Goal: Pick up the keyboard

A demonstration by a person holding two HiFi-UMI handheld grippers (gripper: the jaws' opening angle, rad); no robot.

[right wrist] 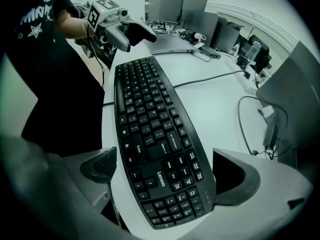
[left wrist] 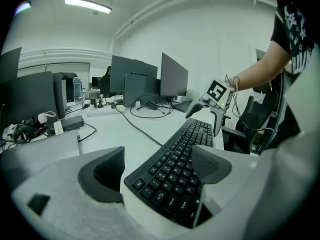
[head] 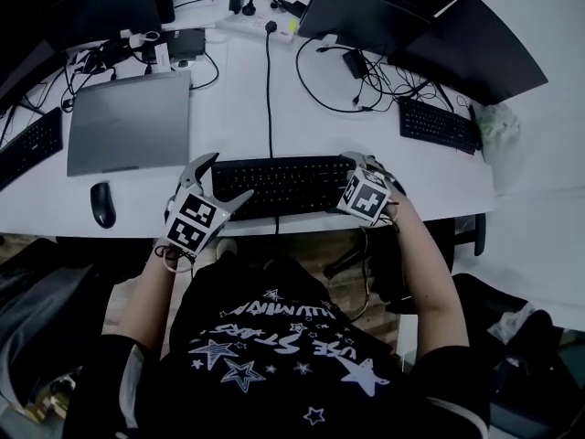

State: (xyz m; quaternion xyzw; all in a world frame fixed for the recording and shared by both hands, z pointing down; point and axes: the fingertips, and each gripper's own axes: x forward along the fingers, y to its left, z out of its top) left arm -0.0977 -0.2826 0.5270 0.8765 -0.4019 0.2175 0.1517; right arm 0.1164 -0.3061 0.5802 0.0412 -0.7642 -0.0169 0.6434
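A black wired keyboard (head: 279, 184) lies flat at the front edge of the white desk (head: 238, 108). My left gripper (head: 224, 179) is at its left end and my right gripper (head: 373, 170) at its right end. In the left gripper view the keyboard's left end (left wrist: 175, 176) lies between the jaws of my left gripper (left wrist: 159, 171), which stand wide with the left pad clear of it. In the right gripper view the keyboard's right end (right wrist: 160, 149) sits between the spread jaws of my right gripper (right wrist: 165, 181), with a gap on both sides. Neither gripper holds anything.
A closed grey laptop (head: 128, 122) and a black mouse (head: 102, 204) lie left of the keyboard. A second keyboard (head: 437, 124) sits at the right. The keyboard's cable (head: 269, 90) runs back to a power strip (head: 260, 24) among several monitors and loose cables.
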